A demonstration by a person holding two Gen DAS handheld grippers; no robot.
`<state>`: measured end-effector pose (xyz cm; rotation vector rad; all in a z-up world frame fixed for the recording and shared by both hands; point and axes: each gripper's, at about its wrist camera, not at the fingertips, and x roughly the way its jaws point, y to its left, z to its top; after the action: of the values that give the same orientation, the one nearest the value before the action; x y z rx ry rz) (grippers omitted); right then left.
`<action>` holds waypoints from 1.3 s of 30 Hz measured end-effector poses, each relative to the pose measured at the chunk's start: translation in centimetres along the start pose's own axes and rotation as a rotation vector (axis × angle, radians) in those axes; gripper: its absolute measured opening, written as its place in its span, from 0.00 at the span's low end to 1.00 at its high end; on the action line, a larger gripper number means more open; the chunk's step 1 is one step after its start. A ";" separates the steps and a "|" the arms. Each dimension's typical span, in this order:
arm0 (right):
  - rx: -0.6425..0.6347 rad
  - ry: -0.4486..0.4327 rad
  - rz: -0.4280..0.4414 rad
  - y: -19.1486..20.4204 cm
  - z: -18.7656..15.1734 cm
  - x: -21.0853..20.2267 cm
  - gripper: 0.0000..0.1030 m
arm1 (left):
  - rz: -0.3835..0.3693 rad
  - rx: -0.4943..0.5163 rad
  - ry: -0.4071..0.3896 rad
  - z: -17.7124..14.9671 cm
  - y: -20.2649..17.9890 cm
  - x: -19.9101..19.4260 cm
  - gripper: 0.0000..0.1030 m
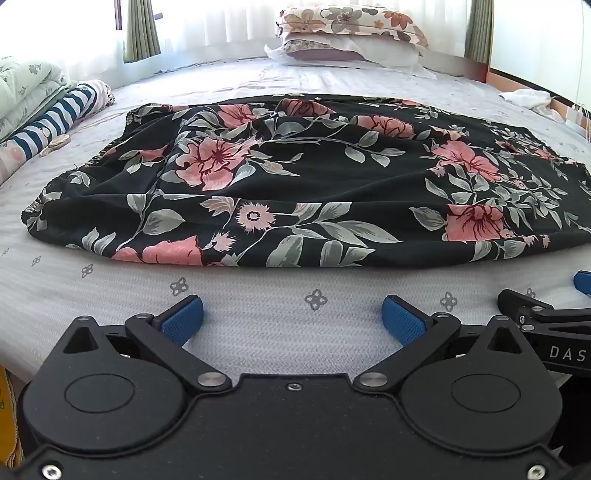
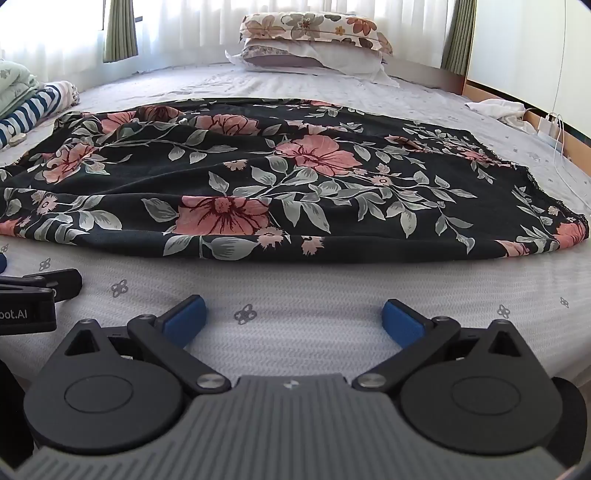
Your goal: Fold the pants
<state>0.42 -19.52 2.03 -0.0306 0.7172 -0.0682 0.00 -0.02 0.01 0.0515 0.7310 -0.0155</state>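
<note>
both grippers sit low over the bed [image 1: 291, 332], side by side, nothing gripped. left gripper [image 1: 293, 314] has its jaws spread wide, blue pads [image 1: 184, 317] apart with only bare patterned sheet between them; right gripper [image 2: 294, 315] is the same, jaws wide and holding nothing. pants [image 1: 295, 184] lie just ahead of both sets of jaws, black floral fabric spread sideways across the bed, near edge not yet touched by either pad. from the right wrist view the pants [image 2: 277, 184] run past the left of frame, with a lace-trimmed hem ahead and to the right of the jaws; the gathered end, probably the waistband, is ahead-left of the left jaws. looks already doubled leg on leg, though i can't confirm it. judged step: reach in and pinch for the next fold. to do it well, each gripper should take one corner of the same short end, slide the lower pad under all layers, close only once the fabric is fully between the pads, then lift both evenly and carry across so the edges line up. fabric looks thin and slippery, wrinkled mid-panel, so a shallow pinch may catch only the top layer. stacked pillows [image 1: 351, 33] are far ahead, folded bedding [image 1: 48, 107] far ahead-left, both well apart from the pants.
</note>
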 end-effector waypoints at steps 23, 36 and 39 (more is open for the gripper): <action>0.001 -0.006 0.000 0.0 -0.1 0.0 1.00 | -0.005 -0.005 0.006 0.0 0.0 0.0 1.00; 0.000 -0.007 0.000 0.0 -0.1 0.0 1.00 | -0.004 -0.005 0.005 0.0 0.0 0.0 1.00; 0.000 -0.007 0.000 0.0 -0.1 0.0 1.00 | -0.005 -0.005 0.006 0.0 0.0 0.0 1.00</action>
<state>0.34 -19.51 1.98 -0.0308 0.7103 -0.0686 -0.01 -0.04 -0.01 0.0448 0.7368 -0.0185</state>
